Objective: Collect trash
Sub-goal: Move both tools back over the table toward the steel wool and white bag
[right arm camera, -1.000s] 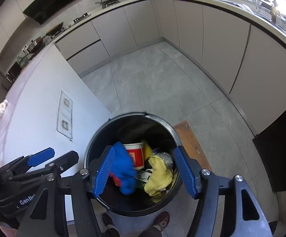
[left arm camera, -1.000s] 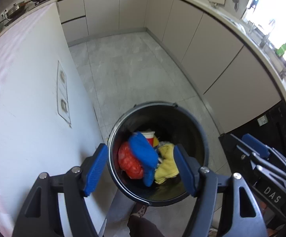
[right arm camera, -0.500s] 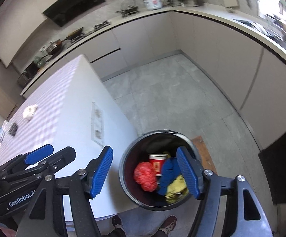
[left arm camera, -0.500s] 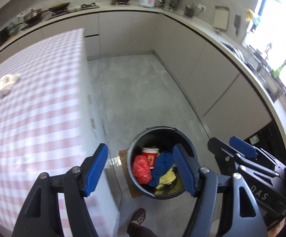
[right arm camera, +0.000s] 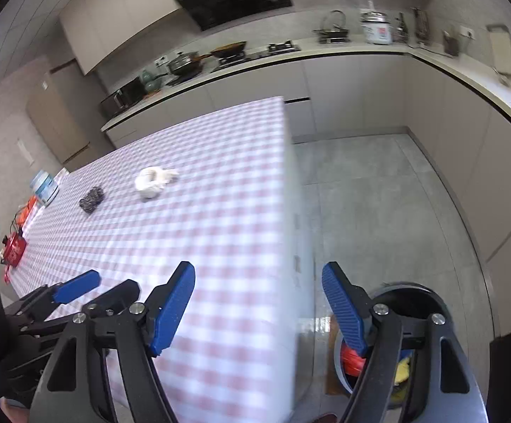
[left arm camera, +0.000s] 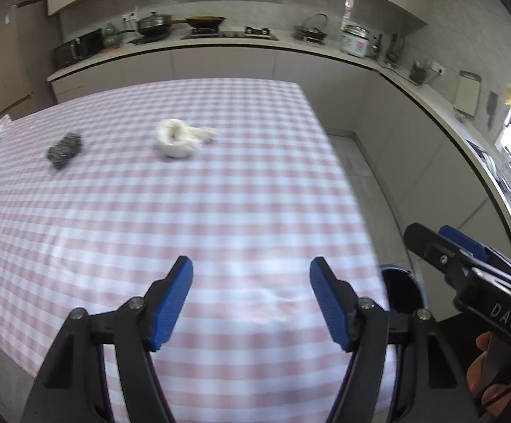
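Tools [left arm camera: 251, 298] [right arm camera: 258, 305] two, both open and empty, right jaws just widened, table [left arm camera: 220, 211] one, white wad [left arm camera: 181, 137] one, dark wad [left arm camera: 63, 146] one.

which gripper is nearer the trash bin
Right. The right gripper hangs at the table's edge, almost over the trash bin; the left gripper is further in over the checked tablecloth.

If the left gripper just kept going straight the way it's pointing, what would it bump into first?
Probably the checked tablecloth: the left gripper is open, empty and aimed down at a bare patch. The white wad lies farther off.
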The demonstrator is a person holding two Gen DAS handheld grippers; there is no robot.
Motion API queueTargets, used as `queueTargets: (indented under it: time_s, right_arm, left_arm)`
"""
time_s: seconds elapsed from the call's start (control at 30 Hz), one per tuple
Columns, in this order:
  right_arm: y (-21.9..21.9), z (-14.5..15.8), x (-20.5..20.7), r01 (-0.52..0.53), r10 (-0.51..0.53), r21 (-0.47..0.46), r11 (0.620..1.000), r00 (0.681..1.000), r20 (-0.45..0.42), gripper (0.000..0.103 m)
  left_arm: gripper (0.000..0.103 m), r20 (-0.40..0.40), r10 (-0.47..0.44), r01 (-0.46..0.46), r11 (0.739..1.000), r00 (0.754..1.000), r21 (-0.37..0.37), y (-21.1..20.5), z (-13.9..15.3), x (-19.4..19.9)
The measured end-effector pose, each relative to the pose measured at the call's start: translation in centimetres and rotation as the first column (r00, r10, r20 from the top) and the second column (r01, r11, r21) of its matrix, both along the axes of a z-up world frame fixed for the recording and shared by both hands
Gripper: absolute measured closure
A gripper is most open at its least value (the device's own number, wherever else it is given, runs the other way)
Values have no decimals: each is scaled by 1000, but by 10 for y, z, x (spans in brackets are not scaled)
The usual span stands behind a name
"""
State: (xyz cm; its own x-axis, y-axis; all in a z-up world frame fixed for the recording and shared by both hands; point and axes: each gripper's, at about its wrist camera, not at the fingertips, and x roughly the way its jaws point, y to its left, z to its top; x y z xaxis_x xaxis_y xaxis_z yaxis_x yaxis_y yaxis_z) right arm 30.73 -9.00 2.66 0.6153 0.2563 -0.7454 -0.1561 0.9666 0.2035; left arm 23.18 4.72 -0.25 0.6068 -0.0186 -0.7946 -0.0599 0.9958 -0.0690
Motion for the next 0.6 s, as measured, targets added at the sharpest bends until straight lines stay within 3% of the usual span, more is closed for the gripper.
queueTargets:
  time_s: [0.33,0.6]
  right_arm:
    - [133,-11,55,-17,17,-12,1000,1000,-21,23]
    - [205,-22,86,-17,16,-47,999,999,-33,22]
  left_arm:
    - [32,5,60,-60,997,998,43,125,6,36]
    - [32,4,64,-64,997,998,50,182,3,59]
